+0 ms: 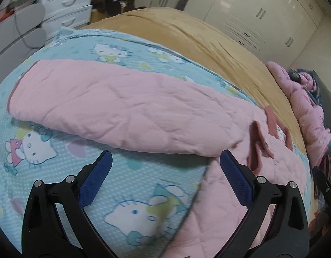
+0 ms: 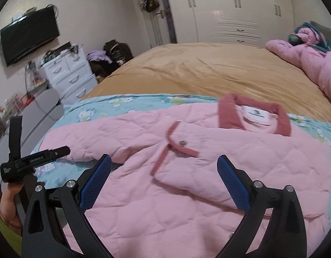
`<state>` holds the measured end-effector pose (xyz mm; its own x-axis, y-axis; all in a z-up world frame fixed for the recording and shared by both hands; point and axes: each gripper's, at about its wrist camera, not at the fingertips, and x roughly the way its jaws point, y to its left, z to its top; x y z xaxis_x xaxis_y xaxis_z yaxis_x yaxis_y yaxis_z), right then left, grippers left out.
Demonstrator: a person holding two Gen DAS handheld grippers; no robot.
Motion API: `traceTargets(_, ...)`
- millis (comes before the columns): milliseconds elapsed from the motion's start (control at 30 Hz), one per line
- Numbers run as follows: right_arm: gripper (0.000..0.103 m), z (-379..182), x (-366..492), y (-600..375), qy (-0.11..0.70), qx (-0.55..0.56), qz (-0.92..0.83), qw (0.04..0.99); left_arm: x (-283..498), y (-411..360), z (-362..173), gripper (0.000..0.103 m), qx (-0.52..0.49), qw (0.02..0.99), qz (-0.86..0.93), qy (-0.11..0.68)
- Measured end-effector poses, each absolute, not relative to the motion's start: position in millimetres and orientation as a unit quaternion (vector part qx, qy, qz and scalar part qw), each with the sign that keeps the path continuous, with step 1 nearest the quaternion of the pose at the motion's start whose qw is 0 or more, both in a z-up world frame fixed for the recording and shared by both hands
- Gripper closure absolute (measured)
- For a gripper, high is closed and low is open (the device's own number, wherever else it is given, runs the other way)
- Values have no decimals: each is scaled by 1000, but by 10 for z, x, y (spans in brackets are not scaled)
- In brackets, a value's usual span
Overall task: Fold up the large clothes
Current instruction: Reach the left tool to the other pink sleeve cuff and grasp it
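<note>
On the bed (image 2: 187,68), the pink quilted jacket (image 2: 165,193) has one sleeve folded across; both tools, left tool (image 1: 165,167) and right tool (image 2: 164,167), gape wide, empty; further folds remain.

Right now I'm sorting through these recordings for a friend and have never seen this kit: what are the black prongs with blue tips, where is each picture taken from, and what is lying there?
No robot here: a person holds a clamp-like tool in each hand, each with a camera looking out along its two blue-padded fingers. One picture looks from the left gripper, the other from the right gripper. Both are open and hold nothing. On the bed lies a pink quilted jacket with a darker pink collar, one sleeve folded across. It rests on a blue cartoon-cat blanket over a tan bedspread. The right view also catches the left tool at its edge.
</note>
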<state>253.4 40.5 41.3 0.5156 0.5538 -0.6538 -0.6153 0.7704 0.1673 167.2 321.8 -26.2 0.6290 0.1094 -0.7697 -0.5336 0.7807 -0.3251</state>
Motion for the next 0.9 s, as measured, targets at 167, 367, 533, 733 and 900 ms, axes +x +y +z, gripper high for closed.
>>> traceTargets(167,5,341,2430,716,365,-61,358,857,1539,3476,-371,9,-292,850,217,382)
traceTargets(367,5,228,2309,1049,371,-87,376,845,1424,3793,-545,9,-325,833,249,372)
traceTargets(533,5,117,2292,1163,379,-88,381,838,1375,4090,-748,9,-348,815,283,367)
traceTargets(733,5,15,2341,1180,388,-84,378,836,1360,4387,-888,9,-383,803,299,347)
traceTargets(900,5,-34,2367,1071,392,-75,373,838,1450,4592,-893,9,-395,799,317,325)
